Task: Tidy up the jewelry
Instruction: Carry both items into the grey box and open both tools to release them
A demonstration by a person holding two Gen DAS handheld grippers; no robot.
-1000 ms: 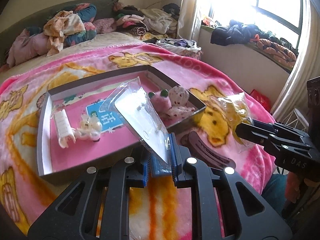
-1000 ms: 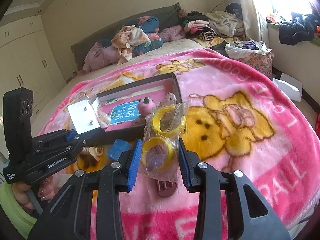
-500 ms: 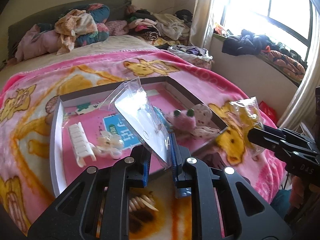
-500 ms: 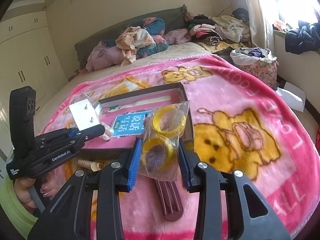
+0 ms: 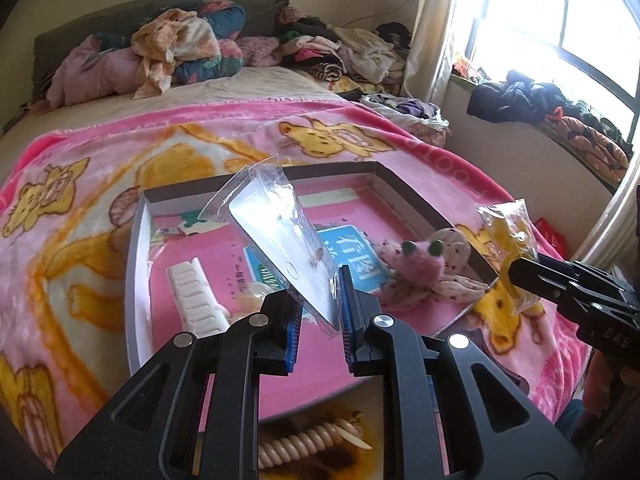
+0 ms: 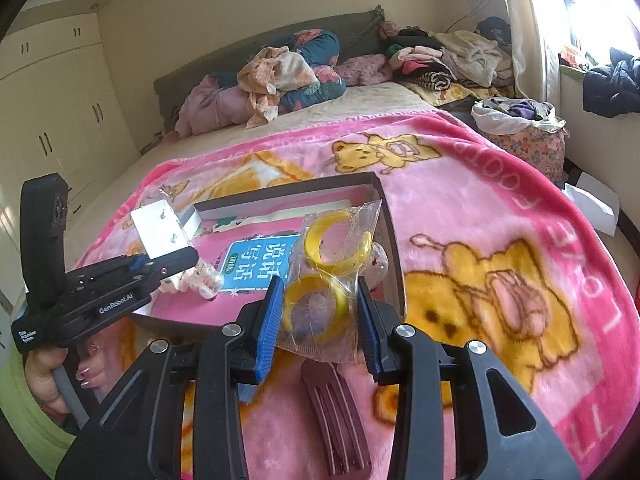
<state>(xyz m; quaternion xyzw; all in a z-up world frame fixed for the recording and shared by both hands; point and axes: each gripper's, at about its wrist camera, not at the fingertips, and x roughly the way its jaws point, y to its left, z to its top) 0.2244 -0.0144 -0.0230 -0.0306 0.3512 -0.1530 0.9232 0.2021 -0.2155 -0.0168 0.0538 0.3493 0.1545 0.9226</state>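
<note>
**Both jaws clamped on bagged jewelry over the tray**

The jaws of the left gripper [image 5: 320, 312] are pinching together on the lower corner of a clear earring packet [image 5: 280, 240] with a white card inside, and the right gripper [image 6: 318, 320] is squeezing a crinkled bag of yellow bangles [image 6: 332, 264] between its blue pads. Both packets are hanging above the shallow tray [image 5: 134, 280], which is lying on the pink blanket [image 6: 500, 208]: the earrings over its near edge, the bangles by its right edge.

The step in hand appears to be carrying both bags to the tray. Next, each gripper would need to be lowering its bag onto a bare patch of the tray floor, clear of the white comb [image 5: 192, 300] and the pink plush clip [image 5: 420, 264], before letting go.

The left gripper is reading "GenRobot.AI" on its side; a blue booklet [image 6: 256, 260] in the tray is showing Chinese characters.
</note>
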